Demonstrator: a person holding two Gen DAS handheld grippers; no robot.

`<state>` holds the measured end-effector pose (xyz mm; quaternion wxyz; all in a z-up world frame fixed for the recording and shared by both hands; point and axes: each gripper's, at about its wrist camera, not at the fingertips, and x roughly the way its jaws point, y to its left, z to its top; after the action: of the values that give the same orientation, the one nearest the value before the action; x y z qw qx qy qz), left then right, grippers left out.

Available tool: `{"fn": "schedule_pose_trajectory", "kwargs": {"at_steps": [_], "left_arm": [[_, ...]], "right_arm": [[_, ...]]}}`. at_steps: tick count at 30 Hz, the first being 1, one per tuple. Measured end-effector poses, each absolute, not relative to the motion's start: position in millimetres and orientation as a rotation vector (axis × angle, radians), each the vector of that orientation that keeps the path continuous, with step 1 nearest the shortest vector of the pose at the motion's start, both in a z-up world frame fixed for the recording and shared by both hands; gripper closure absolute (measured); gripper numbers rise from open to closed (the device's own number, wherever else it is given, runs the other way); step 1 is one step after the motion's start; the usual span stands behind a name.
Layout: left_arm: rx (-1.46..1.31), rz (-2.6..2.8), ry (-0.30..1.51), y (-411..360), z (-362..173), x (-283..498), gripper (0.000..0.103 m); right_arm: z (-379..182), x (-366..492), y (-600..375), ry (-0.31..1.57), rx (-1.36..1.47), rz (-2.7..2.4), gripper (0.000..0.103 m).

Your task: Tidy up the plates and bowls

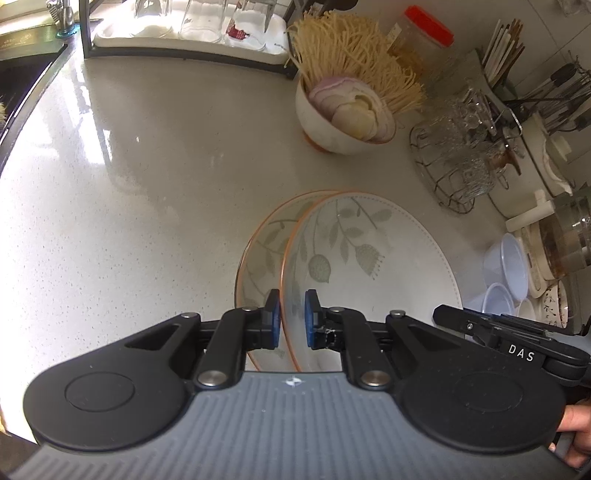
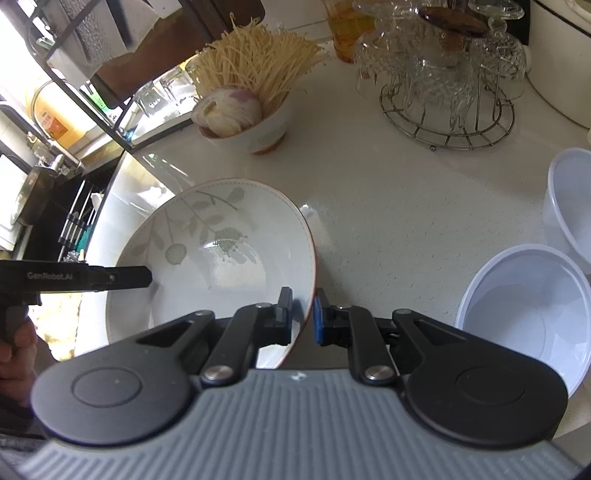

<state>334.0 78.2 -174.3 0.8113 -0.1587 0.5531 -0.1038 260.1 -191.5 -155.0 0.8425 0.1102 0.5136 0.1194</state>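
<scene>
Two white leaf-patterned plates with orange rims are stacked on the pale counter: the upper plate [image 1: 369,258] lies offset on the lower plate [image 1: 264,243]. My left gripper [image 1: 293,317] straddles the upper plate's left rim, its blue pads close around it. In the right wrist view, my right gripper [image 2: 303,314] straddles the right rim of the upper plate [image 2: 221,254], pads close around it. The left gripper's body [image 2: 88,277] shows at that plate's left side.
A bowl of noodles and onion slices [image 1: 343,110] stands behind the plates. A wire rack of glasses [image 1: 458,155] is at the back right. White plastic containers [image 2: 524,310] stand right of the plates. A dish rack [image 1: 192,33] and the sink edge [image 1: 22,81] are at the left.
</scene>
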Motion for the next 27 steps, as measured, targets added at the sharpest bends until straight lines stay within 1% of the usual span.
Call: {"fn": "schedule_pose_trajectory", "kwargs": {"at_steps": [7, 15, 27], "left_arm": [[-0.376, -0.2, 1.204, 79.4, -177.7, 335.9, 0.089], [-0.328, -0.186, 1.222, 76.2, -181.5, 340.6, 0.089], [-0.396, -0.231, 1.26, 93.9, -183.9, 343.3, 0.089]], "right_arm": [[-154.3, 262.1, -190.8, 1.08, 0.23, 0.242, 0.089], [-160.1, 268.7, -182.4, 1.092, 0.207, 0.225, 0.089], [-164.6, 277.3, -174.3, 1.13, 0.217, 0.177, 0.087]]}}
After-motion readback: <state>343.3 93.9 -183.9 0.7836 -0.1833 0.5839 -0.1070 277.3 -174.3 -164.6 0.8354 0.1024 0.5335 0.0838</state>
